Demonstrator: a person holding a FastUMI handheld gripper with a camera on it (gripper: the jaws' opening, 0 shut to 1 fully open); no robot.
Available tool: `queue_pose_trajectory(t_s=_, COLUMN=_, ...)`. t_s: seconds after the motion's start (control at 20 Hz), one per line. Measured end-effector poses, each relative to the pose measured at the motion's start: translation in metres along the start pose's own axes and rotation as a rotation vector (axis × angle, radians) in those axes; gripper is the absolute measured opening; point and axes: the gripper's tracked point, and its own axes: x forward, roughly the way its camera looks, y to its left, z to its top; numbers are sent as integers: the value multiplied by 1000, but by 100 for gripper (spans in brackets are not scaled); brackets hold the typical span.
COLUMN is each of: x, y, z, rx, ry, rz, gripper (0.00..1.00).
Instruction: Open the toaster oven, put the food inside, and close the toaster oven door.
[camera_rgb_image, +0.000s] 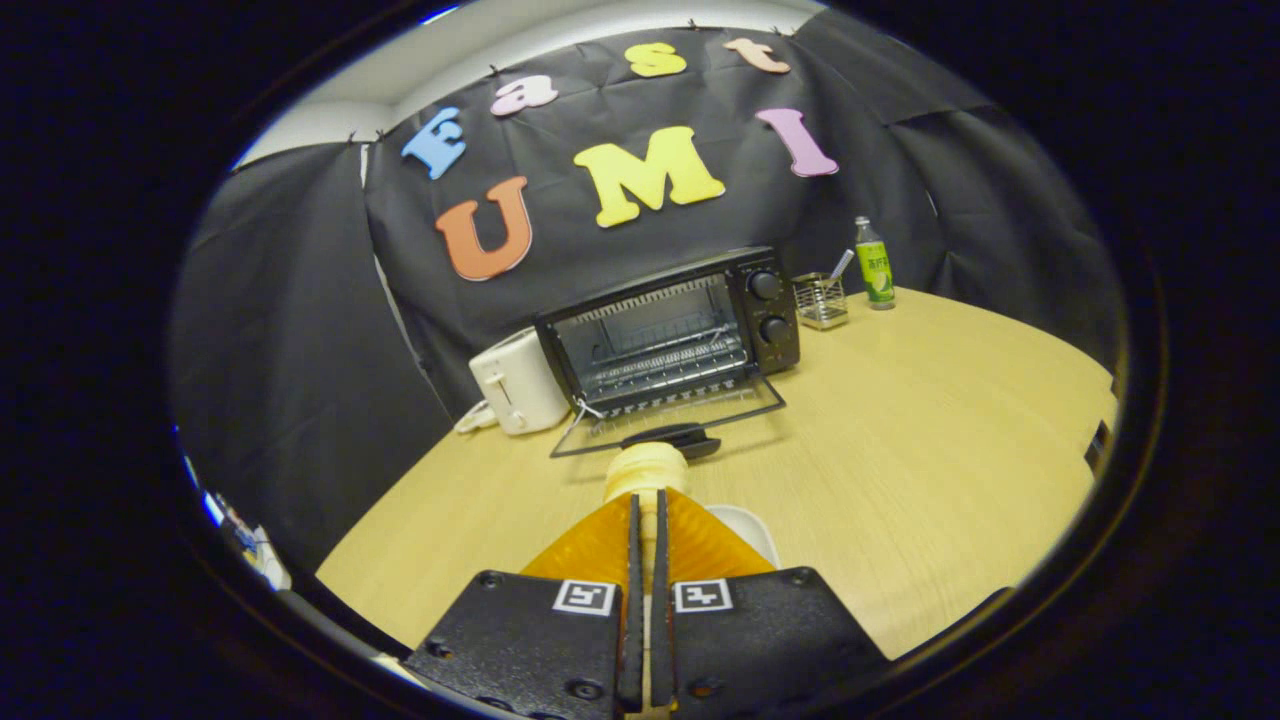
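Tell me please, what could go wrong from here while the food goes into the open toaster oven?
1. The fingers pinch only the rear end of the pale food, so it may slip or tilt before reaching the rack.
2. The lowered glass door and its handle lie just ahead of the food, which could bump them.
3. The white toaster stands close beside the toaster oven, so drifting that way risks a collision.

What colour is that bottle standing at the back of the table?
The bottle is green with a white cap, seen in the gripper view beside the wire basket.
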Motion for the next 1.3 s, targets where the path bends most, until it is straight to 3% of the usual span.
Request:
queue_pose_trajectory(t_s=0.15, x=18, y=9, z=22, rx=167, ry=2, rz=106, gripper=8)
queue_pose_trajectory(t_s=0.4, x=62, y=14, z=52, rx=564, ry=79, rz=286, gripper=8)
queue_pose_trajectory(t_s=0.65, x=122, y=10, z=94, rx=688, ry=30, rz=373, gripper=8)
queue_pose_trajectory(t_s=1.3, x=280, y=-47, z=139, rx=628, ry=-26, rz=178, gripper=11)
